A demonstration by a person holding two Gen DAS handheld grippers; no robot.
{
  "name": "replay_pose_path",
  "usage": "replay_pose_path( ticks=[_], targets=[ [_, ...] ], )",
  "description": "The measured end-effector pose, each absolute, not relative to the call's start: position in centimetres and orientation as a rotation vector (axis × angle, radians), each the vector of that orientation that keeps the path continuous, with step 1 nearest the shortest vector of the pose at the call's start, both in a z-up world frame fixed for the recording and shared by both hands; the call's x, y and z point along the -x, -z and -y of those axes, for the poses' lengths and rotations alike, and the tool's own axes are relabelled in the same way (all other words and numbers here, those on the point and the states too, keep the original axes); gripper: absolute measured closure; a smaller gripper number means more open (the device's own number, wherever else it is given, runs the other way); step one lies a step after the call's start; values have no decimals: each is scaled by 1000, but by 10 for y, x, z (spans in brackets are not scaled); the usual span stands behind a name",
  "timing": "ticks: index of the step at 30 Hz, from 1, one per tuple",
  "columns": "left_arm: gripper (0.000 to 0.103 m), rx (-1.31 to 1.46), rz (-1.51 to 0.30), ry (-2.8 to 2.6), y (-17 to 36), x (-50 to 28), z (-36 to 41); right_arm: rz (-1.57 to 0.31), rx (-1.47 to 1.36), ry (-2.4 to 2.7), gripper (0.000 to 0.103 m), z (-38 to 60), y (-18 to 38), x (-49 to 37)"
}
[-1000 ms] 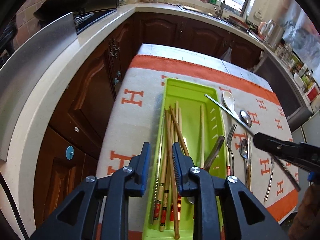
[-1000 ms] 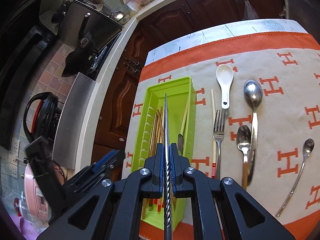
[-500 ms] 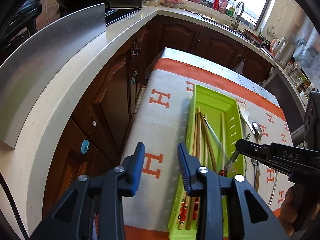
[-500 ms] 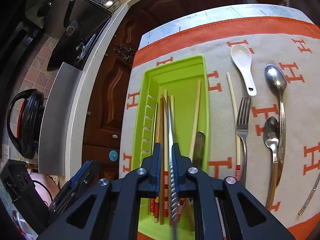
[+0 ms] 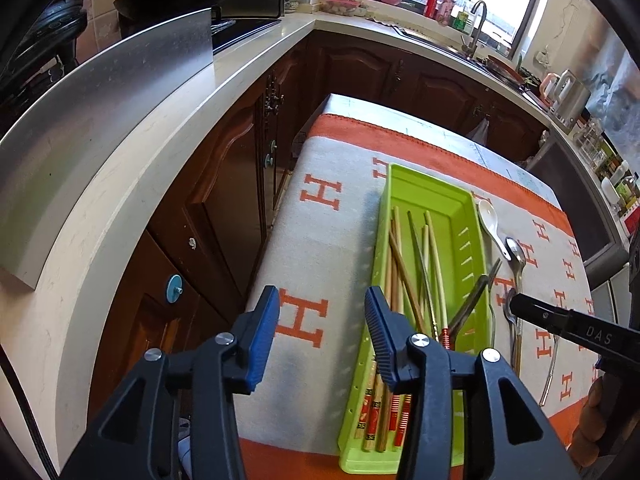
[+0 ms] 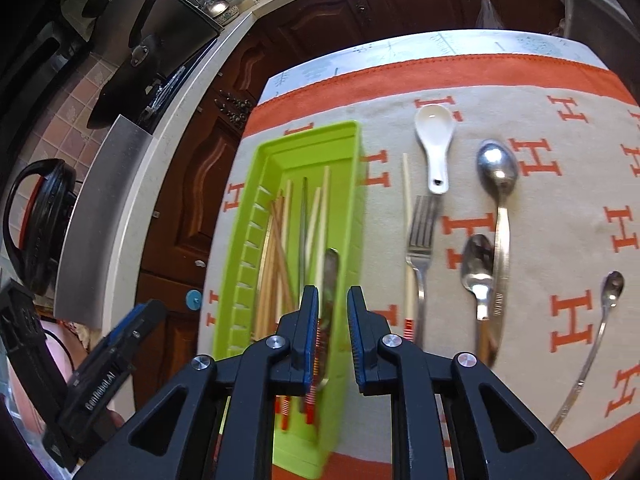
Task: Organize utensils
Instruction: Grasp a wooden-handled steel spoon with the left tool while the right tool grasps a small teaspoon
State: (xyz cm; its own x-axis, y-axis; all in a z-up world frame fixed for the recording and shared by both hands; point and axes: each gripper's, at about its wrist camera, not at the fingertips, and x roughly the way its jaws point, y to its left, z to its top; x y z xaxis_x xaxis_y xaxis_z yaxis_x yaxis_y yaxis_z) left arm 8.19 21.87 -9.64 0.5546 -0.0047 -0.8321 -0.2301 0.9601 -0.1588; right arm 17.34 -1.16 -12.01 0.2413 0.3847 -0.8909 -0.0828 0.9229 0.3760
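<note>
- Right wrist view: green tray [image 6: 352, 184] at left of cloth, holding wooden chopsticks [image 6: 276, 248], one metal chopstick [image 6: 303, 224] and a metal handle [image 6: 331, 276]
- Loose on cloth [image 6: 560, 208] beside tray: pale chopstick [image 6: 407, 216], fork [image 6: 420, 248], white spoon [image 6: 434, 140], large steel spoon [image 6: 498, 184], small spoon [image 6: 478, 272], thin spoon [image 6: 600, 320]
- Right gripper [image 6: 333, 312]: jaws parted, nothing between, over tray's near end
- Left gripper [image 5: 320, 316]: jaws wide apart, empty, over cloth left of tray
- Likely next step: shift right to pale chopstick; descend squarely over mid-length, avoid fork lying just beside, close only once both pads straddle
</note>
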Motion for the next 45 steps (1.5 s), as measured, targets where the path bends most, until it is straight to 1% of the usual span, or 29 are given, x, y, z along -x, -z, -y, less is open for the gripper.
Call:
replay_pose_path(
  ticks=[4, 8, 16, 26, 30, 36, 39, 45],
  targets=[
    [59, 236, -979, -105, 92, -80, -202, -1272, -249, -308, 88, 39, 117, -162],
    [55, 204, -975, -65, 85, -77, -179, -1242, -231, -275, 88, 72, 110, -149],
    [55, 142, -987, 32, 78, -77, -123, -1207, -224, -221, 88, 150, 103, -120],
    [55, 138, -1038, 178, 92, -85, -50, -1234, -355, -164, 88, 235, 123, -105],
    [55, 176, -1066, 203, 108, -94, -32, -1240, -355, -168, 88, 248, 136, -104],
    [55, 239, -1161, 221, 143, -111, -16, -1282, -373, -208, 88, 248, 167, -109],
    [55, 196, -1175, 194, 153, -116, -7, -1298, -373, -216, 88, 247, 180, -112],
    [55, 173, -1190, 200, 164, -126, 5, -1253, -333, -237, 88, 238, 184, -121]
  ],
)
